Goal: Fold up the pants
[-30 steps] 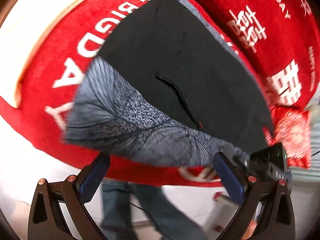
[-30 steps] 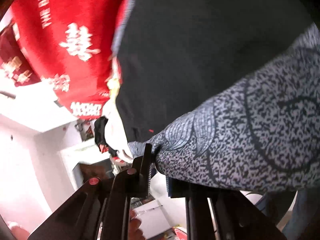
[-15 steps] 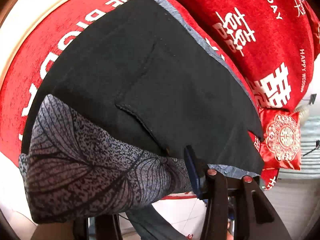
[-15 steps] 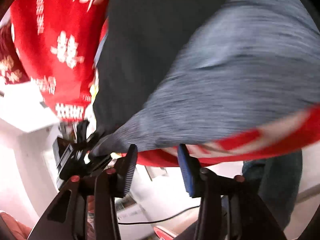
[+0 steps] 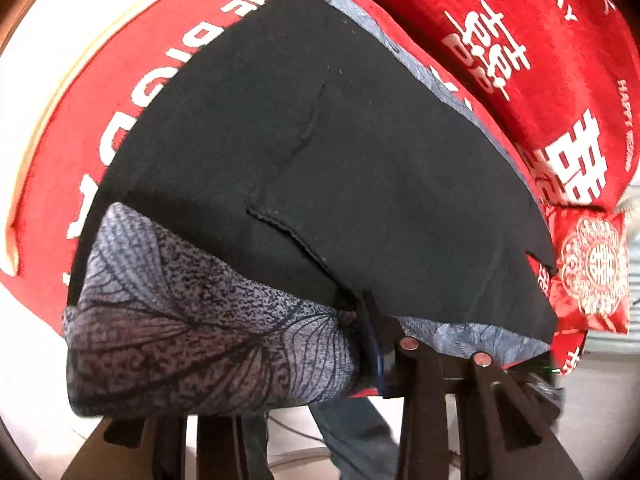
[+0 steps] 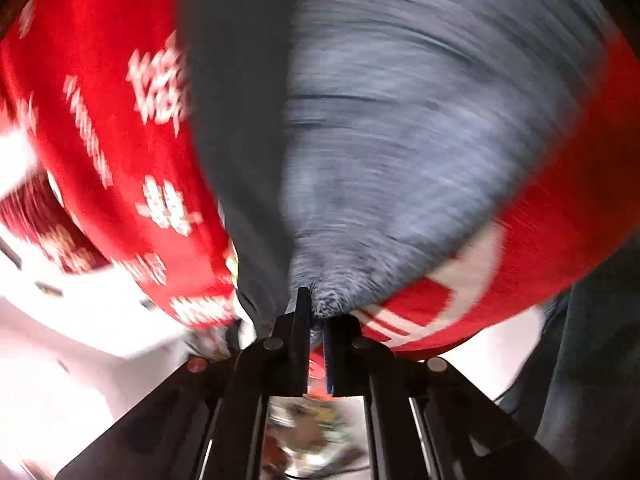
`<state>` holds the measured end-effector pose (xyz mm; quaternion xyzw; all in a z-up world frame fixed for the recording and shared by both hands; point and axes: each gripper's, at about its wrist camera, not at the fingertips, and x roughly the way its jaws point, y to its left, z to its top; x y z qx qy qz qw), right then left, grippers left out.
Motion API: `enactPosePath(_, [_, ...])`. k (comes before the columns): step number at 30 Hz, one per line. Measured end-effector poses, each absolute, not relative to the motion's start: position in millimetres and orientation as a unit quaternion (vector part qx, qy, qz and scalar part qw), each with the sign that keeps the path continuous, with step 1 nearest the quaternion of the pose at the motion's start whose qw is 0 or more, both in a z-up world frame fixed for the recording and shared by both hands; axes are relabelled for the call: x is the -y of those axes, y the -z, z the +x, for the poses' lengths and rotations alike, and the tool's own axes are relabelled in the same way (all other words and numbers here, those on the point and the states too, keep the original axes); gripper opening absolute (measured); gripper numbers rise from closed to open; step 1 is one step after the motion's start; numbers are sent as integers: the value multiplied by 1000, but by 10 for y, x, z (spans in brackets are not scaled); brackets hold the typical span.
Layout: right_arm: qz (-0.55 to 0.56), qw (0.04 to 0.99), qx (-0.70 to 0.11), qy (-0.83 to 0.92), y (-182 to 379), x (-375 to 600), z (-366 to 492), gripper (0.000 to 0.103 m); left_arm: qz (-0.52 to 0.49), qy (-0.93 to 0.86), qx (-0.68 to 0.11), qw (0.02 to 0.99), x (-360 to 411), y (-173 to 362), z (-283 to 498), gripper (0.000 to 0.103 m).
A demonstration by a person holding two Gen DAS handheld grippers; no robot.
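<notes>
One pants [image 5: 328,152]; one red blanket [image 5: 520,20]; one red cushion [image 5: 592,268]; two tools [image 5: 360,344] [image 6: 316,320].

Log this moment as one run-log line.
task: fold pants | left tool: shut on patterned cuff | right tool: shut on pants hem

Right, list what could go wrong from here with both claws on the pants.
1. The left claw is clamped on a thick bunched roll of the pants, so the fold may come out lumpy.
2. The right claw pinches only a small tip of fabric; it could slip free when pulled.
3. The pants lie near the edge of the red blanket and might slide off.
</notes>
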<state>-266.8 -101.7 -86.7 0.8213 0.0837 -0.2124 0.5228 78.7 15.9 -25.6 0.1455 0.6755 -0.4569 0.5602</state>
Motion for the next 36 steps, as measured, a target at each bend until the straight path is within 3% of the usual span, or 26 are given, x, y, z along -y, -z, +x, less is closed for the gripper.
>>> enactPosePath(6, [734, 627, -186, 184, -11, 1933, -2363, 6, 113, 447, -648, 607, 188, -332, 867, 38])
enactPosePath(12, [679, 678, -248, 134, -339, 3189, -1948, 6, 83, 458, -618, 634, 1103, -531, 1119, 38])
enactPosePath(15, [661, 681, -291, 122, -135, 3726, -1718, 6, 108, 453, -596, 655, 1609, -344, 1241, 39])
enactPosePath(17, [655, 675, -320, 116, 96, 4028, -1516, 7, 128, 435, -587, 670, 1888, -137, 1352, 58])
enactPosePath(18, [655, 667, -335, 120, 240, 4127, -1445, 7, 136, 422, -585, 679, 1982, -25, 1401, 61])
enactPosePath(21, [672, 634, -361, 125, 742, 4371, -1285, 9, 151, 393, -601, 679, 2187, 337, 1506, 61])
enactPosePath(24, [691, 617, -356, 120, 951, 4420, -1284, 8, 177, 379, -589, 691, 2270, 307, 1457, 61])
enactPosePath(25, [685, 618, -365, 120, 884, 4419, -1272, 13, 182, 377, -587, 693, 2245, 213, 1438, 61])
enactPosePath(27, [661, 635, -380, 119, 667, 4380, -1253, 40, 177, 379, -576, 702, 2126, -11, 1417, 61])
enactPosePath(28, [652, 646, -380, 116, 577, 4380, -1255, 67, 177, 374, -570, 710, 2040, -139, 1418, 62])
enactPosePath(29, [636, 661, -380, 118, 421, 4349, -1268, 77, 177, 369, -565, 716, 1984, -217, 1428, 80])
enactPosePath(31, [606, 690, -378, 121, 161, 4279, -1281, 77, 181, 348, -539, 746, 1841, -382, 1436, 93])
enactPosePath(36, [544, 712, -432, 100, 89, 4060, -1004, 66, 230, 350, -537, 732, 1858, -192, 1376, 93])
